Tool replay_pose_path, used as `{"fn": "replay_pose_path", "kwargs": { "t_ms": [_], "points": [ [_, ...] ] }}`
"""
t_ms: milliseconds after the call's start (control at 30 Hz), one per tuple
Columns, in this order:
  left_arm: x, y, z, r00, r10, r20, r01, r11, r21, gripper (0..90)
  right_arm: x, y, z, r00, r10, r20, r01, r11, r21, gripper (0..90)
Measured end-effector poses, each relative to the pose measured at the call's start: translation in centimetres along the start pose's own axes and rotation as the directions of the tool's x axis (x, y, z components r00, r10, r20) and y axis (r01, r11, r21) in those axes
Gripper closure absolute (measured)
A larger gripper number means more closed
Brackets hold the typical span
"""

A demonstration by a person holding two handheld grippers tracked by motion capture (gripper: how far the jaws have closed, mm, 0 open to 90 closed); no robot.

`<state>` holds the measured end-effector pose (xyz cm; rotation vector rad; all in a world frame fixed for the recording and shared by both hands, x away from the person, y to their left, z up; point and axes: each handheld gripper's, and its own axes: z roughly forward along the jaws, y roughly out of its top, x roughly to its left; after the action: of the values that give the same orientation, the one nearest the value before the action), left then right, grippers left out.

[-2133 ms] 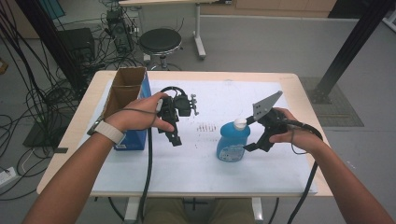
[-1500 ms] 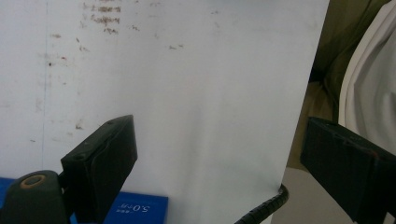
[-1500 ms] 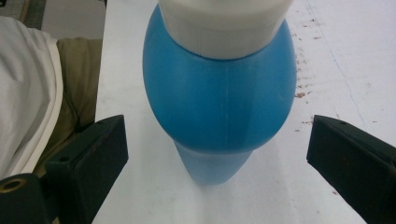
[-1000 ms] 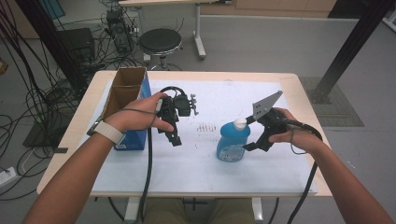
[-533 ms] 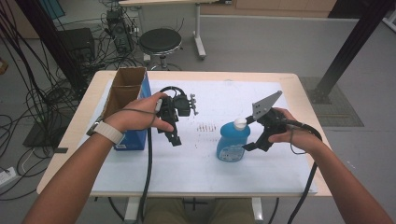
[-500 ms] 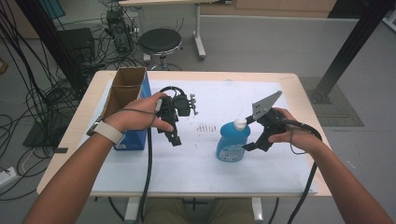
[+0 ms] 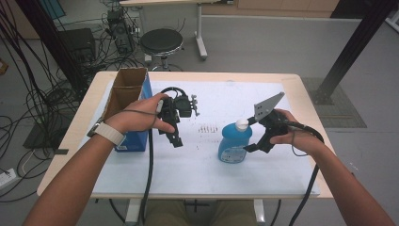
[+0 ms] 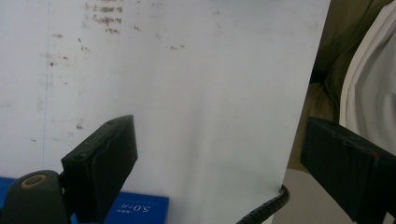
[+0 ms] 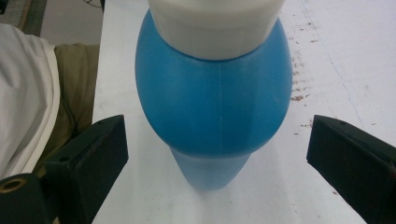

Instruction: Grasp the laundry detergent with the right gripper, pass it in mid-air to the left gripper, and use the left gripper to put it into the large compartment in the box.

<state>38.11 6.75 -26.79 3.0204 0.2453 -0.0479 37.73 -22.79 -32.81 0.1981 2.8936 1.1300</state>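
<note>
In the high view, a blue bottle (image 7: pixel 234 143) with a white cap stands right of centre on the white tabletop (image 7: pixel 282 160). The right tongs (image 7: pixel 252 135) sit just beside it, and the left tongs (image 7: pixel 175 136) hang left of centre near a blue box (image 7: pixel 136 113).

In the left gripper view, the left tongs (image 8: pixel 212 158) gape wide over bare sheet.

In the right gripper view, the right tongs (image 9: pixel 217 161) stand wide, the bottle (image 9: pixel 215 107) upright between them, untouched.

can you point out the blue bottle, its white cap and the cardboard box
blue bottle (image 7: pixel 234 141): high view, on the blue body above the label.
white cap (image 7: pixel 242 124): high view, on the cap's top.
cardboard box (image 7: pixel 139 137): high view, on its blue side wall facing the person.
</note>
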Motion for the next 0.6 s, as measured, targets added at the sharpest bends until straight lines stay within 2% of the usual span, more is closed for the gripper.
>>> {"fn": "replay_pose_path", "kwargs": {
  "t_ms": [600],
  "points": [
    [0.0,-0.08,0.2,1.0,-0.005,-0.001,0.005,0.9999,-0.009,11.6,0.07,-0.45,0.65,0.9999,0.0,0.011,0.0,0.999,-0.04,4.9]
  ]
}}
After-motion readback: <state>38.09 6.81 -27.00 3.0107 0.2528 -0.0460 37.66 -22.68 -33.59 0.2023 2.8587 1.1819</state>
